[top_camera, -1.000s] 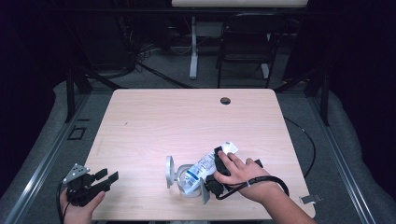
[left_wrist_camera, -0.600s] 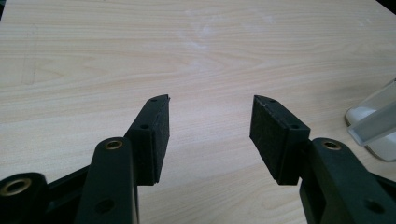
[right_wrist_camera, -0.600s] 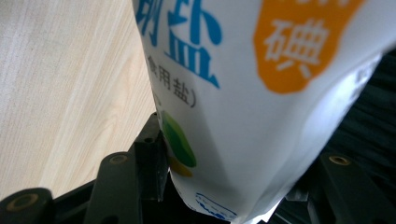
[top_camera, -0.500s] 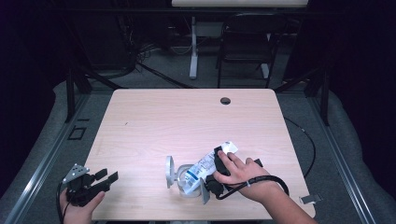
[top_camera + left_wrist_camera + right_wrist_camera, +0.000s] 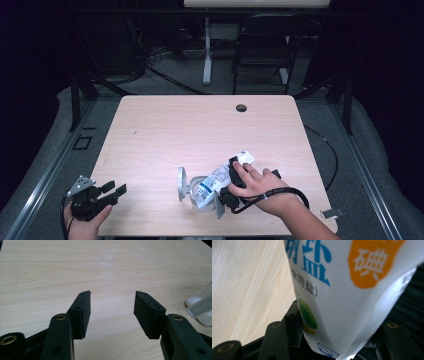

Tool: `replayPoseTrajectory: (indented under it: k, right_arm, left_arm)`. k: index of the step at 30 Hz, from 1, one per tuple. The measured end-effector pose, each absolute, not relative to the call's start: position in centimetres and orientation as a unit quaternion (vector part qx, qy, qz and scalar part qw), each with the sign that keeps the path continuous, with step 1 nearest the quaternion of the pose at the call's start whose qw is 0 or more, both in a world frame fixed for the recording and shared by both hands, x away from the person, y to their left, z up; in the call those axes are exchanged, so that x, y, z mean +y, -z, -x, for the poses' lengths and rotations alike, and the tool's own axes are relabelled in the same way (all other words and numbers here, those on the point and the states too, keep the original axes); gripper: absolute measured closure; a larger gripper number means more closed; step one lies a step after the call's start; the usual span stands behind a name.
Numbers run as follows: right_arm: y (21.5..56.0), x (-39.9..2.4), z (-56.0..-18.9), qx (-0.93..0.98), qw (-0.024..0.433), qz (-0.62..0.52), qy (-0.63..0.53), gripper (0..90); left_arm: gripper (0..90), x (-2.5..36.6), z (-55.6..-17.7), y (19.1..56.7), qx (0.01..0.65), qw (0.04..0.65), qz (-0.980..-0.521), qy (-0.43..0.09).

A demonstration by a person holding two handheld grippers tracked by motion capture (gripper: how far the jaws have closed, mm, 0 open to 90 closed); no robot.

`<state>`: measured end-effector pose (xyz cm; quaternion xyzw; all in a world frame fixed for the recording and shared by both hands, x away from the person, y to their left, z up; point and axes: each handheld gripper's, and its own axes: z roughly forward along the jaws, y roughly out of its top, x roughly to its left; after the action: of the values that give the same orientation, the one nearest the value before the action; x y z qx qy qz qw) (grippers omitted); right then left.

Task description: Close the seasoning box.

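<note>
- Nothing visibly shifted over the last second: both hands sit where they were, bag and container in the same spot.
- Right gripper [image 5: 231, 176] fingers clamped on the white salt bag [image 5: 220, 176], which lies tilted over the clear container [image 5: 196, 192] near the desk's front edge; looks like pouring or loading is under way.
- Left gripper [image 5: 111, 190] fingers spread, nothing between them, idling at the front-left corner.
- Desk [image 5: 200, 130]: pale wood, bare, one cable hole [image 5: 241, 107] at the back.
- Room dark; chair [image 5: 262, 52] and desk legs behind, grey floor.
</note>
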<state>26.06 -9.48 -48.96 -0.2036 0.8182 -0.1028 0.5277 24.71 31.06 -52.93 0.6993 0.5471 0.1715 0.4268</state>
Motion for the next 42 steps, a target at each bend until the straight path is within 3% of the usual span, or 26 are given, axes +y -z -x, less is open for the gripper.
replayPoseTrajectory:
  k: [42]
  right_arm:
    - [49.0, -9.91, -25.78, 0.808, 0.539, 0.214, 0.105, 52.8]
  left_arm:
    - [47.8, 31.15, -24.74, 53.02, 0.549, 0.427, -0.698, -0.171]
